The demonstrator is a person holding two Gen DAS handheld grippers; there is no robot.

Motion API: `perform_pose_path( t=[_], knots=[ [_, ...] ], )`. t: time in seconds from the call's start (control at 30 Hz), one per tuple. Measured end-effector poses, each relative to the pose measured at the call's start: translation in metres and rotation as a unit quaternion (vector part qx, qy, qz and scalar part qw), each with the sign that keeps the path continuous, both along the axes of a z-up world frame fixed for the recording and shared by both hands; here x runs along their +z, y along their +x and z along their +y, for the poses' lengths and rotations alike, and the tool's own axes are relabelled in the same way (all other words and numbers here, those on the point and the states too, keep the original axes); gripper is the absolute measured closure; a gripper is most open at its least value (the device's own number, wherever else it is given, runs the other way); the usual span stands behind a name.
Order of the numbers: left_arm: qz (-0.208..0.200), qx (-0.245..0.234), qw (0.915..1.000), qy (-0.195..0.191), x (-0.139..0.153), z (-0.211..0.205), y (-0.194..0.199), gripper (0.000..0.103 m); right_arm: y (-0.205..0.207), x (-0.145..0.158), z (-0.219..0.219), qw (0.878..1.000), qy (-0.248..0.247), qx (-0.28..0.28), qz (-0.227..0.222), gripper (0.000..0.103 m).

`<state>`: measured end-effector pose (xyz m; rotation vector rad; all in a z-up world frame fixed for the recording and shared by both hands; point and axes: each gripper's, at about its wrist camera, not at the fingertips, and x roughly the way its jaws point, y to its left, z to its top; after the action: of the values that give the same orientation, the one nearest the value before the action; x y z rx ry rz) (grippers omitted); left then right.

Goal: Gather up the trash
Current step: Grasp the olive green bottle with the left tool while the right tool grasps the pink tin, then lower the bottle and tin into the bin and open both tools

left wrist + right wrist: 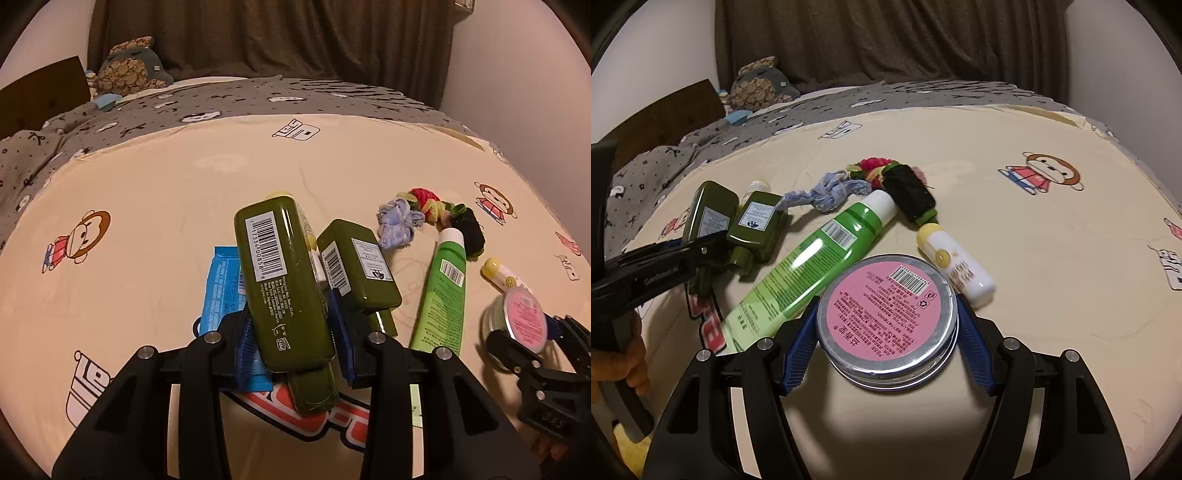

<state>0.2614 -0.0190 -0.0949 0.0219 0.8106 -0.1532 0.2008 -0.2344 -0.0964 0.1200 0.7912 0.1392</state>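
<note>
We count 2 dark green bottles (286, 288) (356, 266), 1 light green tube (441, 291), 1 round tin with a pink label (886, 317) and 1 small white bottle with a yellow cap (955, 264). There is also 1 blue packet (221, 284) and 1 knotted rag rope (864, 184). On the cream sheet (1052, 258) we see 2 whole monkey prints in the left wrist view, and 1 stuffed toy (129, 70) at the back.

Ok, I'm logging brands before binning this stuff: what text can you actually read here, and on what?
"24M": big bottle, near its lower end.
"17334 00858": digits beside the barcode on the big bottle.
Fine print on the big bottle: too small to read.
Small bottle label: blurred.
Tin, pink label: dense Chinese print and a barcode, too small.
Tube: barcode and print, too small.
</note>
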Motion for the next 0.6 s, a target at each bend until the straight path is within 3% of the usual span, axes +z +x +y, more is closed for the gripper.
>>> perform_pose_path(
  t=[0.27, 0.6],
  knots=[
    [-0.025, 0.000, 0.9997, -0.001, 0.023, 0.007, -0.034, 0.069, -0.034, 0.025, -0.014, 1.000, -0.009, 0.000, -0.030, 0.032],
    [-0.094, -0.047, 0.9943, 0.018, 0.064, -0.001, -0.138, 0.069, -0.118, 0.075, -0.013, 0.995, -0.038, 0.017, -0.095, 0.032]
  ],
)
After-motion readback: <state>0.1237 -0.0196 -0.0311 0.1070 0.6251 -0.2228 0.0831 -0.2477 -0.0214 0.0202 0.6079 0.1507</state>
